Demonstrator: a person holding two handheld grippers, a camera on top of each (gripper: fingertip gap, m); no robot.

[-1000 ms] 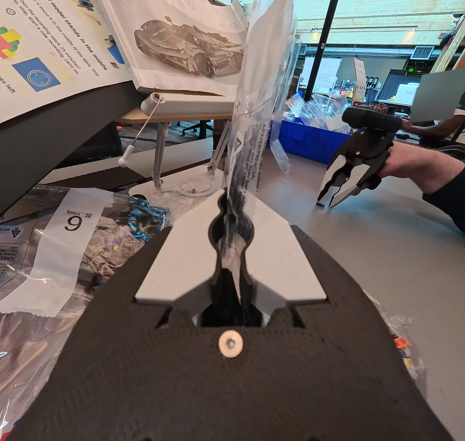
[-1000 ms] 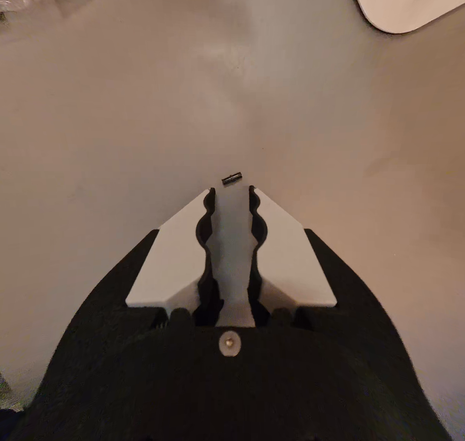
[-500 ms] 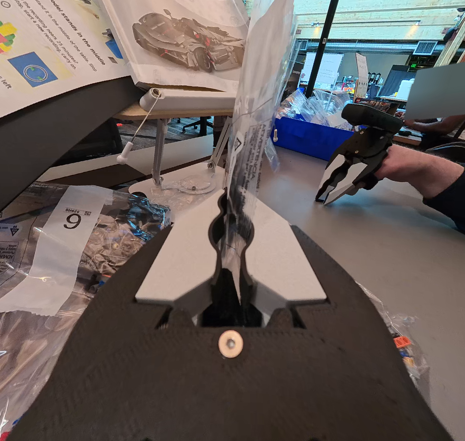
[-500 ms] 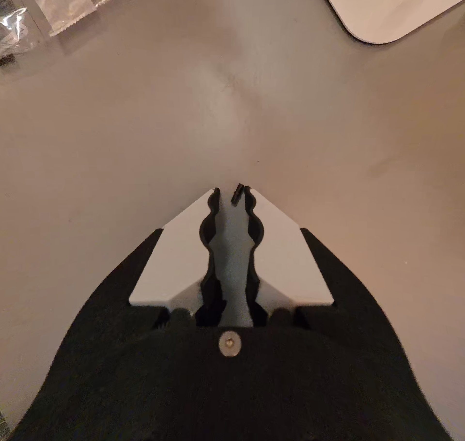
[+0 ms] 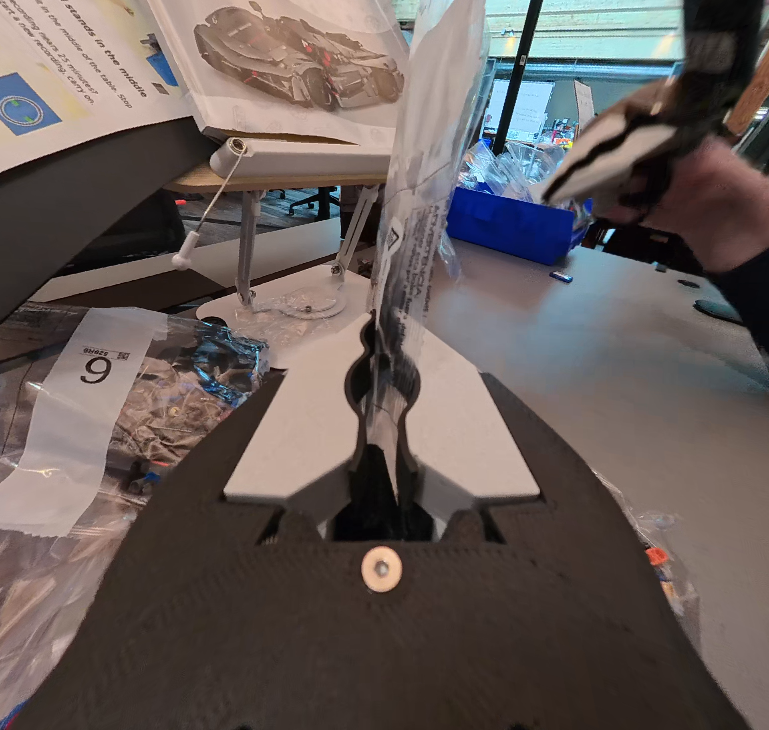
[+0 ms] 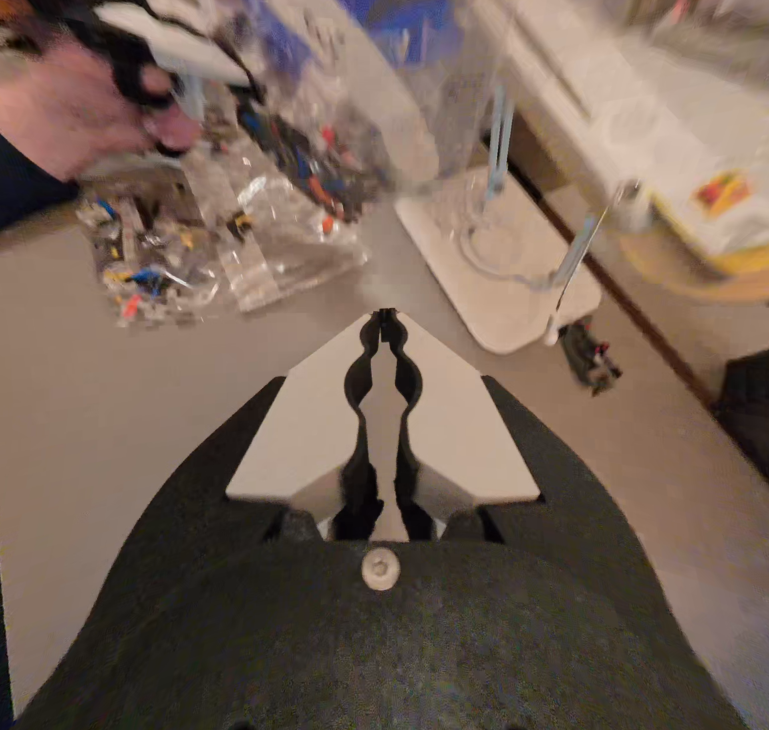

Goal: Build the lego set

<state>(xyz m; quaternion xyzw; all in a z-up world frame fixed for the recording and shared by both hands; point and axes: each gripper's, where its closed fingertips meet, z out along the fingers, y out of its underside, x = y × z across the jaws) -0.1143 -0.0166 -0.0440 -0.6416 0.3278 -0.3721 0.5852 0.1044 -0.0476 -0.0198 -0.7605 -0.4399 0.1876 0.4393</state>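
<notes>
- Only the left wrist view shows the instruction booklet (image 5: 299,60) on its white stand (image 5: 291,160), a numbered bag of parts (image 5: 137,398) lying left of the stand's base, and a blue bin (image 5: 512,227) of clear bags beyond it.
- Only the right wrist view shows the small black pin (image 6: 386,322) pinched at the tips of the right gripper (image 6: 385,319), and what seems to be a small dark built piece (image 6: 589,358) on the grey worktop (image 6: 125,398) right of the stand's base (blurred).
- A second ago the pin lay on the worktop ahead of parted jaws; now they are closed on it and raised.
- The left gripper (image 5: 376,327) has its jaws clamped on a clear plastic bag (image 5: 441,135), held upright before the stand, as before.
- Bags of mixed parts (image 6: 216,244) lie left of the base.
</notes>
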